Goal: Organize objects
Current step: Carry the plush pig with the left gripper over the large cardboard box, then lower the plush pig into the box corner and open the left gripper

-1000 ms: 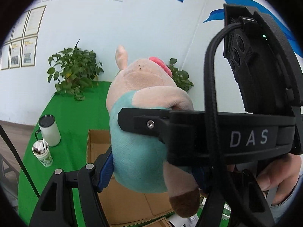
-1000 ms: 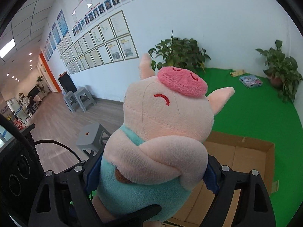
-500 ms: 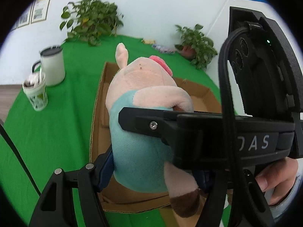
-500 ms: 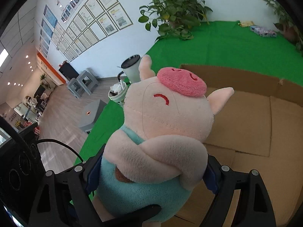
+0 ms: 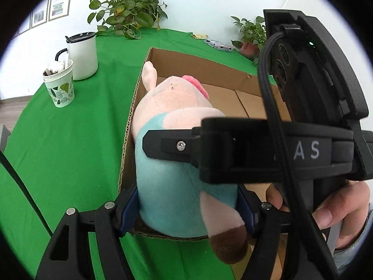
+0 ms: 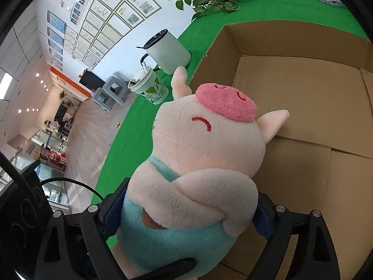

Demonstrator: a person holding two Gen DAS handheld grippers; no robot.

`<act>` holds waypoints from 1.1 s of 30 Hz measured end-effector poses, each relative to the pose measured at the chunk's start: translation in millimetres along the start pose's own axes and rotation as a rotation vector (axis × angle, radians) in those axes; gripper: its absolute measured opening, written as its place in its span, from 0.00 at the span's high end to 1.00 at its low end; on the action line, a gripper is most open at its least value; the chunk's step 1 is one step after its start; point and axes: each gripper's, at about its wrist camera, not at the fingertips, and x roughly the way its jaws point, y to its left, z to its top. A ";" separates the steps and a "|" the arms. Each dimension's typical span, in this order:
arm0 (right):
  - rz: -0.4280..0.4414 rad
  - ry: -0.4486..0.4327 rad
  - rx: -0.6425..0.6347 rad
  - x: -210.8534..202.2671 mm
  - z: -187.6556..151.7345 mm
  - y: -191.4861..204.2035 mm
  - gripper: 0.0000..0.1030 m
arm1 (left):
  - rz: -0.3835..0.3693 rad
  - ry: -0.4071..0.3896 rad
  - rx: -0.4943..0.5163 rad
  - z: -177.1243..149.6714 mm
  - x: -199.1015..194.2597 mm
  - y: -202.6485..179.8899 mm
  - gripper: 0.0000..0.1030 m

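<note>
Plush pig (image 5: 181, 163) between both claws

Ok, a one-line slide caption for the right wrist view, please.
Right gripper and left gripper hold a plush pig over an open cardboard box on a green table.

White mug (image 5: 82, 54), paper cup (image 5: 60, 86), potted plants (image 5: 127, 11)

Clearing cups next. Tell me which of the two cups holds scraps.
The leaf-printed paper cup, stuffed with crumpled scraps; the taller white mug behind it wears a black lid.
</note>
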 end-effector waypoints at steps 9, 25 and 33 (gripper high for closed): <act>0.003 -0.006 0.025 -11.8 2.2 4.5 0.11 | 0.027 -0.035 0.049 1.5 -3.4 -12.3 0.31; 0.167 0.019 0.152 -22.4 23.0 -46.4 0.14 | 0.349 0.045 0.326 -15.5 14.2 -61.2 0.28; 0.179 0.030 0.082 -5.3 37.6 -29.2 0.27 | 0.283 -0.031 0.262 -24.4 -25.8 -49.8 0.25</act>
